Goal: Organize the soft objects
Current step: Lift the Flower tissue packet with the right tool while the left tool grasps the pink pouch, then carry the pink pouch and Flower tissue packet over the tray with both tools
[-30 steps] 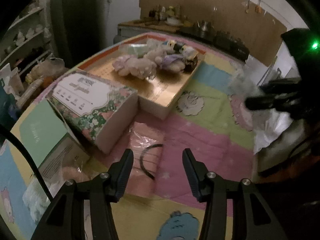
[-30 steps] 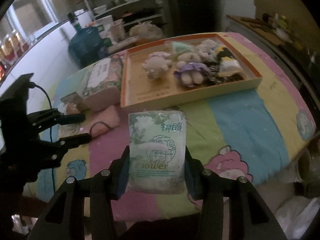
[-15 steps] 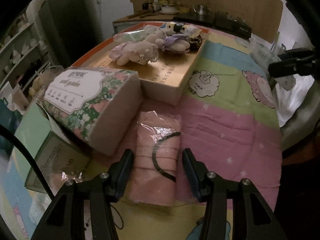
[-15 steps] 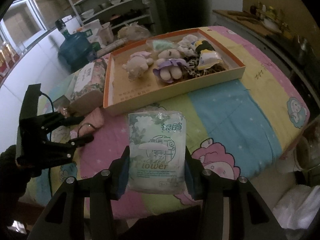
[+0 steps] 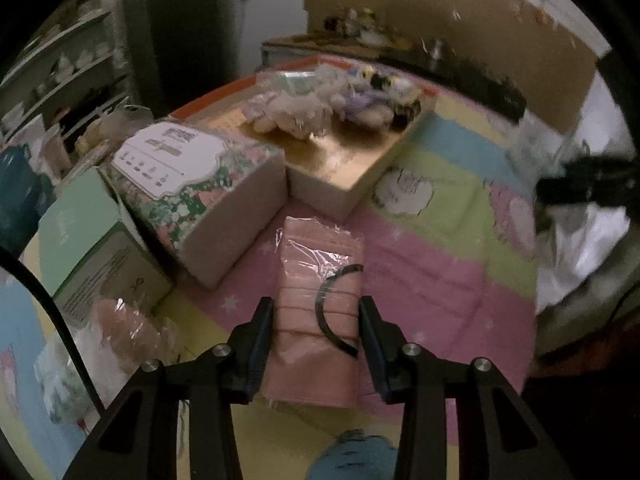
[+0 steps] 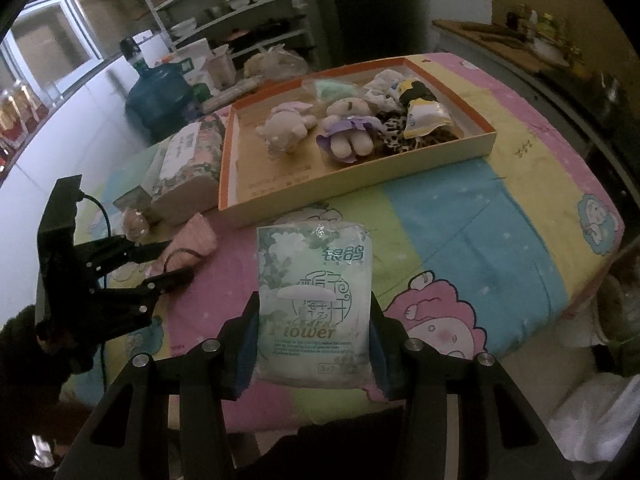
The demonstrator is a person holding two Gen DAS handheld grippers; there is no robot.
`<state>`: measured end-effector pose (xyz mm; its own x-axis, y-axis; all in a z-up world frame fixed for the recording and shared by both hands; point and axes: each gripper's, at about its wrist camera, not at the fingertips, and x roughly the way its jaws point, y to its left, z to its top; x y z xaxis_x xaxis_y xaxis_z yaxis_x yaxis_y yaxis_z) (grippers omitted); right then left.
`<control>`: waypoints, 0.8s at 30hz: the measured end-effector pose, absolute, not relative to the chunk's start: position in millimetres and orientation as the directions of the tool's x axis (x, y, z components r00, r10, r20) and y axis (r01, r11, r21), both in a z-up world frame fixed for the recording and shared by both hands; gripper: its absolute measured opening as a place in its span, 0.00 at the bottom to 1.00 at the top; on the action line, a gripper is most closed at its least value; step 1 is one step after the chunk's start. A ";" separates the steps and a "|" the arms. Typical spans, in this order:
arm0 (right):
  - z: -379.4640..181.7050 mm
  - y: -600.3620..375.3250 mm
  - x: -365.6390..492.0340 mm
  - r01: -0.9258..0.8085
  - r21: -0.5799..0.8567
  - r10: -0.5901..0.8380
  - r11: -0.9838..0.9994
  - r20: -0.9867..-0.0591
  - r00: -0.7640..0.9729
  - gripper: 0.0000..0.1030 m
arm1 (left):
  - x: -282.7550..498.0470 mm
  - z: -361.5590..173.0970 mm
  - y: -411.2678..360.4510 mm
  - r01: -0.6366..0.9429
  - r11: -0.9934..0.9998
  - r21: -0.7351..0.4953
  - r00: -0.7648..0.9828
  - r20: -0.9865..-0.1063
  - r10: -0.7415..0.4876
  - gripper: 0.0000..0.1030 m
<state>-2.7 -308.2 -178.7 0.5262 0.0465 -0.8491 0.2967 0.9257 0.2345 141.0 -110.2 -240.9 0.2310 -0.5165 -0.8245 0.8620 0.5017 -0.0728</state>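
Observation:
My left gripper [image 5: 316, 320] is open, its fingers on either side of a pink soft pack in clear wrap [image 5: 316, 280] with a black hair band [image 5: 332, 312] on it, lying on the patterned cloth. My right gripper [image 6: 314, 332] is shut on a green-white tissue pack [image 6: 314, 304], held above the table's front. An orange-rimmed cardboard tray [image 6: 360, 176] farther back holds several plush toys [image 6: 348, 132]; it also shows in the left wrist view [image 5: 340, 160]. The left gripper [image 6: 160, 264] and pink pack [image 6: 196, 236] show at the left of the right wrist view.
A floral tissue box [image 5: 200, 184] and a green box [image 5: 92, 248] lie left of the pink pack. A wrapped soft item [image 5: 120, 324] lies at the near left. A blue water jug [image 6: 160, 92] and shelves [image 6: 240, 0] stand beyond the table.
My left gripper has moved forward until its fingers straddle the pink pack. My right gripper has kept hold of the tissue pack and shifted a little toward the tray.

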 end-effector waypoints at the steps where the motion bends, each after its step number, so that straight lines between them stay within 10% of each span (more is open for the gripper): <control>1: -177.5 -307.3 -2.9 0.292 0.236 0.049 0.927 -0.847 0.530 0.47 | 138.8 -235.4 -108.9 0.849 0.521 -0.084 0.241 -0.816 -0.525 0.41; 24: -125.3 -326.7 11.1 0.233 0.256 0.052 0.938 -0.769 0.637 0.47 | 99.2 -125.2 -121.8 0.575 0.792 -0.207 0.500 -0.677 -0.540 0.41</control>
